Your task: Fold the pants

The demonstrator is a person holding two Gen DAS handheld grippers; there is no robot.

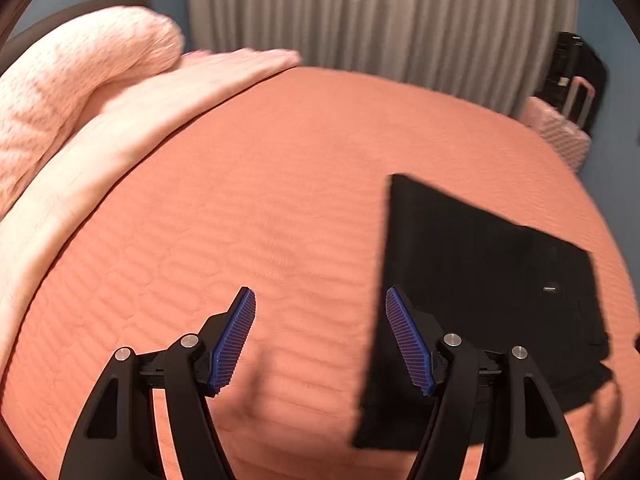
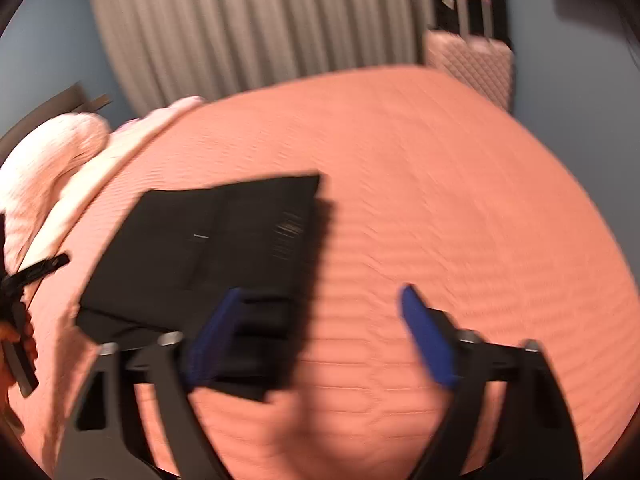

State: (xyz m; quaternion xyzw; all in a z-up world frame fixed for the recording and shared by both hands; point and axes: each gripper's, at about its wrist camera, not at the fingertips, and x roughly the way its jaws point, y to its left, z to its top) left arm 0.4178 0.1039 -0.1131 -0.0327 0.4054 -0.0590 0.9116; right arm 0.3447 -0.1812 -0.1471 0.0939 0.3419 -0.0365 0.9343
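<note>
With both tools, left [image 1: 320, 336] and right [image 2: 316, 336], spread and empty above the bed [image 1: 260, 208], we risk snagging the folded pants [image 1: 472, 280] lying there, undoing the fold.

Open bedspread [image 1: 248, 208] all around the folded pants [image 1: 472, 280]; pink blanket [image 1: 60, 92] crowds the left

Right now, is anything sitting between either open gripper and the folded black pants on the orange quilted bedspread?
Nothing visible. The left gripper and right gripper are both open, with only bare orange quilted bedspread beside the folded black pants.
</note>
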